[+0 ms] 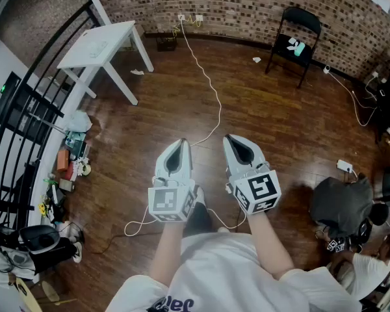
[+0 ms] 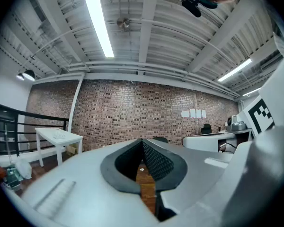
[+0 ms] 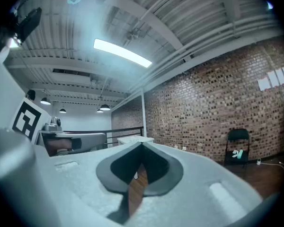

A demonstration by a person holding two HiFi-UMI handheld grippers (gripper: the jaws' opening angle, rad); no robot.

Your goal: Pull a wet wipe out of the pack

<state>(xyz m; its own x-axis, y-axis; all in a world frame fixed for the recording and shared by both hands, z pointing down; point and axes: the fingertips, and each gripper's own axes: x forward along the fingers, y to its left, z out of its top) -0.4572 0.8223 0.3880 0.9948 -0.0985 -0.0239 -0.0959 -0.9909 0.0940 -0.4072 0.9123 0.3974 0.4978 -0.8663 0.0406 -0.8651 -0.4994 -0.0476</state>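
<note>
No wet wipe pack shows in any view. In the head view my left gripper (image 1: 180,142) and right gripper (image 1: 229,138) are held side by side, level, out in front of the person's chest above a wooden floor. Each carries its marker cube near the hand. Both pairs of jaws meet at the tips with nothing between them. The left gripper view looks along its closed left gripper (image 2: 142,140) toward a brick wall. The right gripper view shows the right gripper (image 3: 142,144) closed too, with brick wall and ceiling beyond.
A white table (image 1: 101,41) stands at the far left, a black folding chair (image 1: 296,34) by the brick wall at the back right. A white cable (image 1: 211,90) runs across the floor. A black railing (image 1: 26,119) and clutter line the left; a crouched person (image 1: 341,203) is at the lower right.
</note>
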